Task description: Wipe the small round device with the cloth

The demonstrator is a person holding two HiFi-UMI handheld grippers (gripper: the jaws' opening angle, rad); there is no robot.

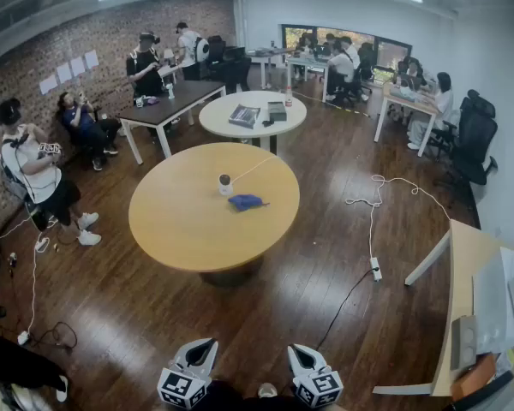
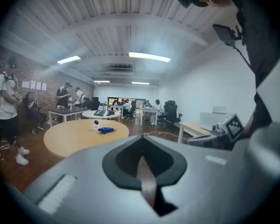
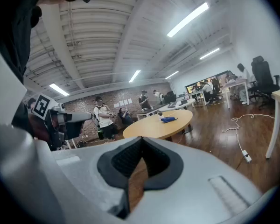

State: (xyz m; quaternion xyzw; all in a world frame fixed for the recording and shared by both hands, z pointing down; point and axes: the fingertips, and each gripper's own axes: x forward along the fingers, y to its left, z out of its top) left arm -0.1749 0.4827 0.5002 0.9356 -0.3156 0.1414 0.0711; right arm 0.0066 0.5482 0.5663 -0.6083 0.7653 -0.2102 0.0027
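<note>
The small round device (image 1: 224, 183), white with a dark top, stands on the round wooden table (image 1: 188, 229), right of its middle. A crumpled blue cloth (image 1: 245, 202) lies just in front and to the right of it, apart from it. Both grippers hang low near my body, well short of the table over the wooden floor: left gripper (image 1: 198, 353), right gripper (image 1: 301, 357). Each has its jaws together with nothing between them. The left gripper view shows its gripper (image 2: 142, 143) aimed toward the distant device (image 2: 96, 125) and cloth (image 2: 106, 129). The right gripper (image 3: 142, 141) also faces the cloth (image 3: 168, 119).
A white round table (image 1: 214, 118) with a laptop and books stands behind, a dark rectangular table (image 1: 186, 93) to its left. Several people sit and stand along the brick wall. A white cable and power strip (image 1: 375, 270) lie on the floor at right, near a light desk (image 1: 467, 255).
</note>
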